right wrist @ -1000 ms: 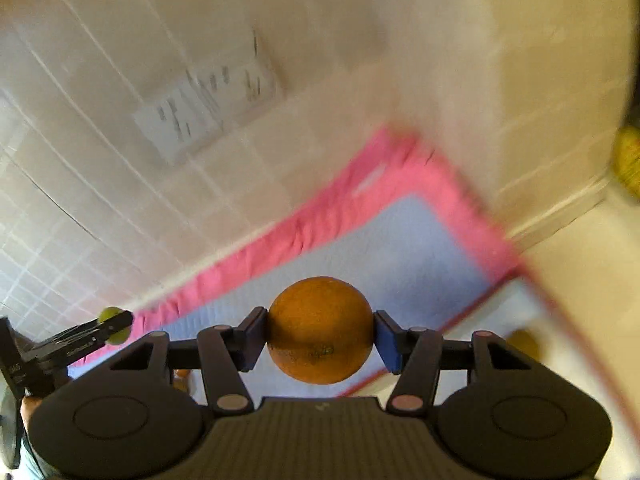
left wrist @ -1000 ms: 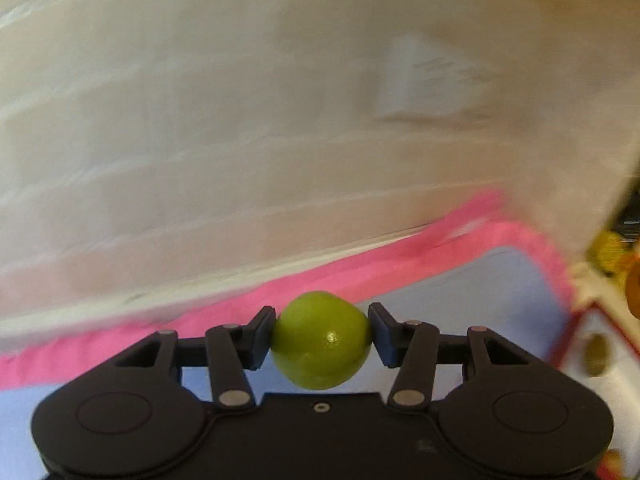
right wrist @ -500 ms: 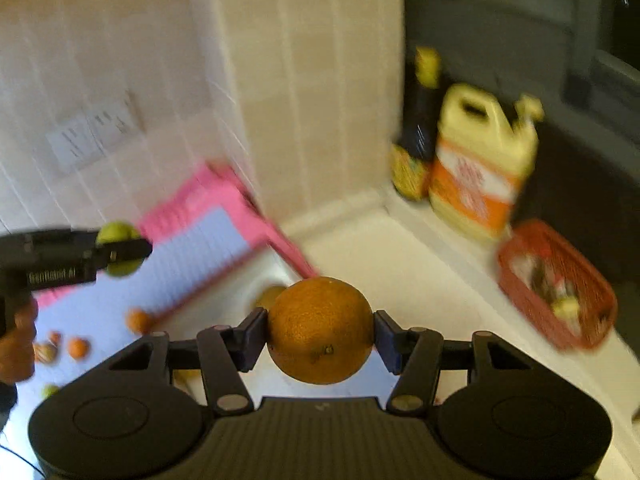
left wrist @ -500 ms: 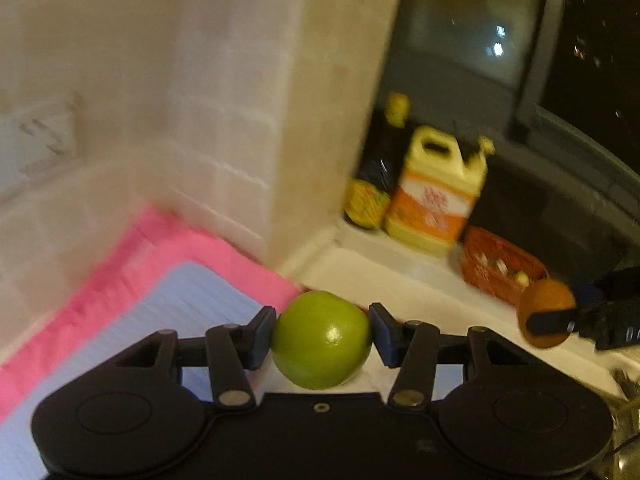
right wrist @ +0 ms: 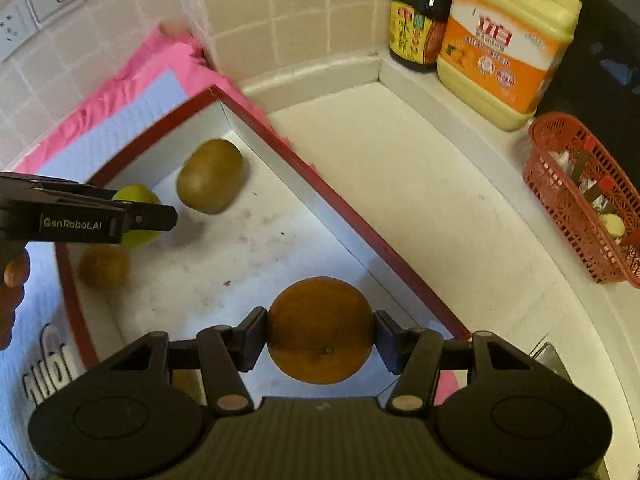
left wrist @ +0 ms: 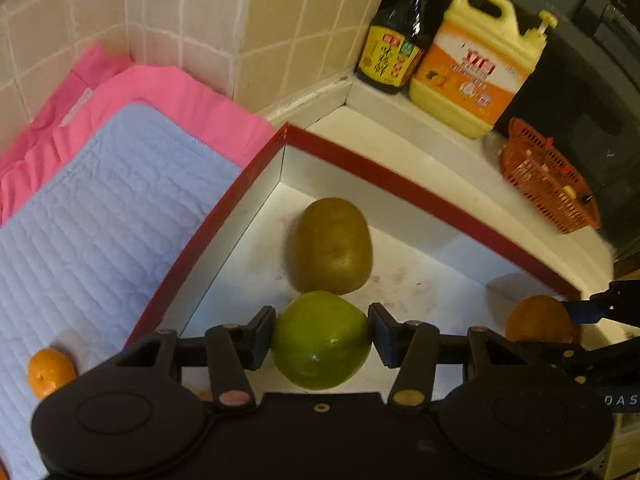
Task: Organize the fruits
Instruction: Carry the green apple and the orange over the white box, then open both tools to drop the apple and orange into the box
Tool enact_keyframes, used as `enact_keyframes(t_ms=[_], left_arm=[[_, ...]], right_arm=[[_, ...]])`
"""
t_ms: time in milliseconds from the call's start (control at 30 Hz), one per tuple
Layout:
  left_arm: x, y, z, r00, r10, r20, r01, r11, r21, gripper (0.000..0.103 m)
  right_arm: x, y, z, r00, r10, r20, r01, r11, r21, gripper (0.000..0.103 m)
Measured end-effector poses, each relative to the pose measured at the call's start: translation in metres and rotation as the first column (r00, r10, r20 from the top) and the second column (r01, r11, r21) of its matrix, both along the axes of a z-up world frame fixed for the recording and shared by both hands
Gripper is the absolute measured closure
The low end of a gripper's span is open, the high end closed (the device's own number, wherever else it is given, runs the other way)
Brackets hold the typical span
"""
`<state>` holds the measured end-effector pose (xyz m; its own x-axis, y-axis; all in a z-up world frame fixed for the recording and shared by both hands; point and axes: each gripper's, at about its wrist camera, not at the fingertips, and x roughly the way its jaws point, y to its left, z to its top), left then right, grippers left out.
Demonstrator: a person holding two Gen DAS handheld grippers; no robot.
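Fruits: a lime and an orange are each held over the red-rimmed box; two kiwis already lie on its white floor.
Left gripper: jaws pinch the lime across its widest part, so it sits centred between the pads and should not roll out.
Right gripper: jaws pinch the orange the same way, above the box corner at 5 o'clock in the right view.
Big kiwi: at 12 o'clock from the lime, just beyond it, near the far corner.
Small kiwi: by the box wall at 9 o'clock in the right view; blurred.
Spacing: the two held fruits are well apart, likely so each can be set down without knocking the other.
Stray mandarin: on the blue mat at 9 o'clock, outside the box, probably not yet sorted.
Bystanders: sauce bottle, yellow jug and red basket at 1 to 2 o'clock, away from the work.
Stage: judged as just before release into the box.
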<state>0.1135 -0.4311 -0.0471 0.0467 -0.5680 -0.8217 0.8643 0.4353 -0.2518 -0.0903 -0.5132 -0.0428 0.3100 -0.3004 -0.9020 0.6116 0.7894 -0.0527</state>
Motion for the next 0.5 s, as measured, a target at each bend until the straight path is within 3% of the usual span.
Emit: enact_keyframes(t_ms=[167, 500], left_arm=[[0.001, -0.002, -0.009, 1.0, 0.003, 0.01, -0.003, 1.0, 0.024, 0.042], [0.006, -0.008, -0.017, 1.0, 0.016, 0.002, -0.016, 0.999, 0.039, 0.042]], right_arm=[[0.002, -0.001, -0.016, 0.999, -0.015, -0.051, 0.016, 1.0, 0.025, 0.044], [0.002, -0.008, -0.023, 0.997, -0.046, -0.069, 0.049, 0.998, 0.046, 0.044]])
